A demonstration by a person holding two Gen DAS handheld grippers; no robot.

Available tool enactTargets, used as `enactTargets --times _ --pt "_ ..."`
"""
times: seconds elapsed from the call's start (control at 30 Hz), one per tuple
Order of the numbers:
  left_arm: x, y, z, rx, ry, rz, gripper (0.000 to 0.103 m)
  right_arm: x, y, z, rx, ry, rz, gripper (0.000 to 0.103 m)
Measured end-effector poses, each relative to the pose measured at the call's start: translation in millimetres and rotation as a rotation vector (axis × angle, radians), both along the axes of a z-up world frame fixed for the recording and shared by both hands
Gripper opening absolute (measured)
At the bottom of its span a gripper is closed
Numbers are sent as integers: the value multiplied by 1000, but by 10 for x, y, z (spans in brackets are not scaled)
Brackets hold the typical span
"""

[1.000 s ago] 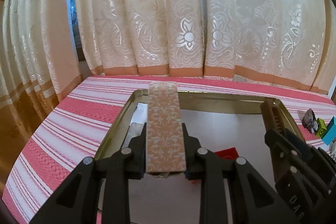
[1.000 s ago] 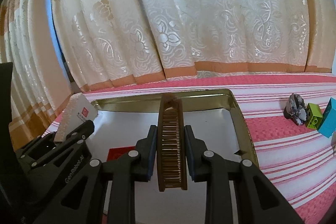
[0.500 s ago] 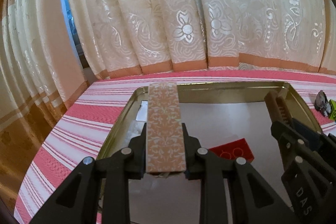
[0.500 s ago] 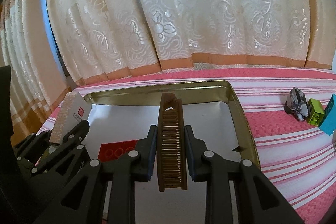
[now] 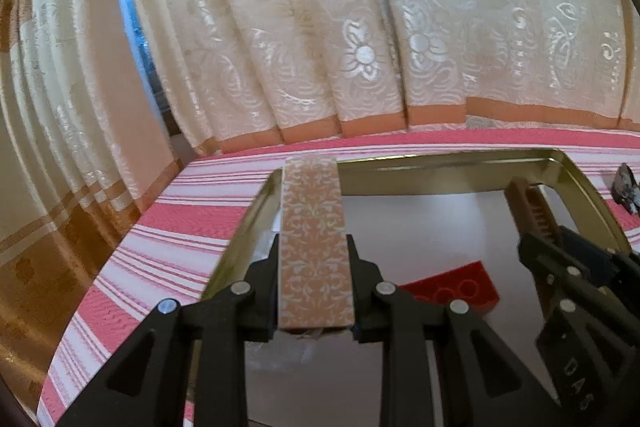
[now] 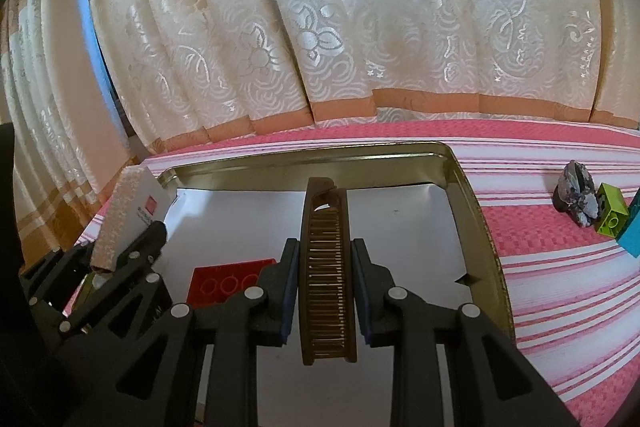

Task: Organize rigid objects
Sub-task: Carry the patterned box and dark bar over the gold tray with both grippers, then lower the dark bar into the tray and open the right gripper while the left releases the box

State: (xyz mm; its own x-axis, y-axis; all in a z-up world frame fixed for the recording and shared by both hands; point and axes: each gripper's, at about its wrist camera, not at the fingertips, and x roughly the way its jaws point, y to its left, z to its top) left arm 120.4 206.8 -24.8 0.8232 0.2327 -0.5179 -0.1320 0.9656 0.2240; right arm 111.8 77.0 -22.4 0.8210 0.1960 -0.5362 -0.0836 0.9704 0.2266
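Note:
My left gripper (image 5: 314, 255) is shut on a long peach box with a white floral pattern (image 5: 314, 235), held above the left part of a gold metal tray (image 5: 420, 169) lined with white paper. My right gripper (image 6: 325, 259) is shut on a brown comb (image 6: 326, 267), held on edge above the tray's middle (image 6: 468, 195). A flat red brick (image 5: 452, 291) lies on the tray floor between the grippers; it also shows in the right wrist view (image 6: 224, 281). The box also shows at the left of the right wrist view (image 6: 124, 215).
The tray sits on a pink and white striped cloth (image 6: 560, 267). Right of the tray lie a grey stone (image 6: 576, 191), a green brick (image 6: 610, 215) and a blue brick (image 6: 632, 231). A cream patterned curtain (image 6: 360, 27) hangs behind the table.
Both grippers have drawn back and shifted a little, still holding the box and the comb. More of the red brick on the tray floor now shows.

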Motion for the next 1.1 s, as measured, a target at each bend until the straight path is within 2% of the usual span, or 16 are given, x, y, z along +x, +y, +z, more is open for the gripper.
enactTargets --times 0.23,0.33,0.37,0.4,0.47,0.53,0.6,0.7,0.8,0.9,0.97,1.0,1.1 --pt "3 -25 -19 11 5 -17 25 36 6 -15 7 27 33 28" --pt "6 -45 -25 17 7 -21 29 66 -30 -47 38 54 38 28" --pt "10 -51 -28 20 10 -21 37 77 -39 -57 49 63 44 28" --pt "17 -58 -34 22 17 -20 56 83 -54 -64 62 68 51 29" --pt "29 -58 -40 26 26 -5 72 69 -76 -60 74 67 45 32" --pt "27 -35 -38 15 26 4 75 63 -108 -66 89 67 33 40" --pt "33 -7 -46 3 32 22 85 41 -149 -69 108 60 26 41" --pt "46 56 -51 -50 42 29 94 5 -160 -56 115 39 21 41" --pt "28 71 -45 -91 36 16 95 -73 -193 -7 120 -4 9 45" --pt "17 26 -41 -76 27 7 98 -145 -212 57 112 -52 7 52" --pt "-3 -9 -30 -60 12 -5 98 -190 -208 87 91 -74 -6 67" --pt "-16 -25 -21 -53 4 -10 98 -205 -219 101 87 -83 -18 79" --pt "-71 -72 8 -40 -24 -30 99 -286 -340 163 124 -142 -61 81"
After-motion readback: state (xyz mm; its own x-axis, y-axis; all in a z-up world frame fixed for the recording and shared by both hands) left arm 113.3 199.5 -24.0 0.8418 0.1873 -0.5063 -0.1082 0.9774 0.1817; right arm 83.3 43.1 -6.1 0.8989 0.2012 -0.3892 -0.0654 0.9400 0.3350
